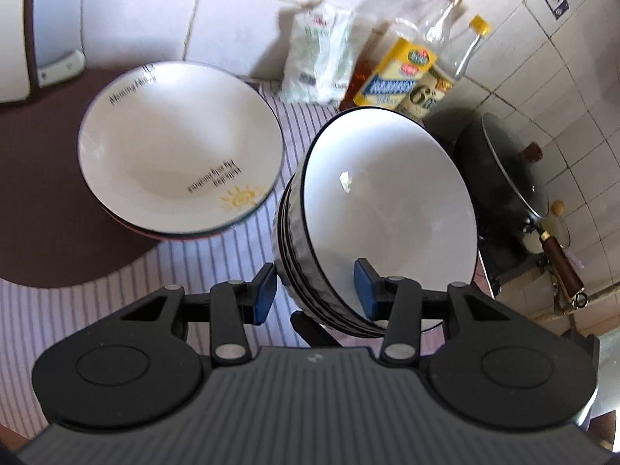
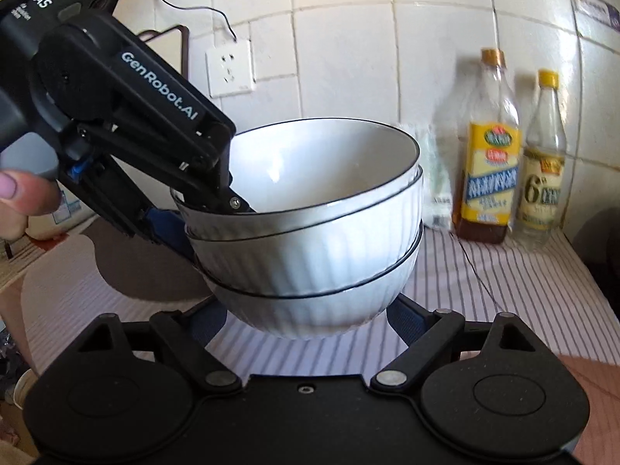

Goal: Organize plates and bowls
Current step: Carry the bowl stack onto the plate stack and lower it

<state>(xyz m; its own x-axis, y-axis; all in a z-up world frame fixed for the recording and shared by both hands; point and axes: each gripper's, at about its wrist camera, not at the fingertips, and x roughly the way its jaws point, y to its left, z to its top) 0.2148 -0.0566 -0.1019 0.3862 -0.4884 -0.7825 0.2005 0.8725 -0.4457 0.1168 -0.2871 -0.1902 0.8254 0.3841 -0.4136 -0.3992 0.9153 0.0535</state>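
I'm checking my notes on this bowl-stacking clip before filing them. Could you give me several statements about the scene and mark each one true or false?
1. The stack of ribbed bowls is lifted off the striped cloth. True.
2. The left tongs grip the stack's rim, one pad inside and one outside. True.
3. The wide plates are held by the right tongs. False: they rest on the counter, untouched.
4. The wok sits uncovered. False: a lid covers it.
5. Two bottles stand by the tiled wall. True.
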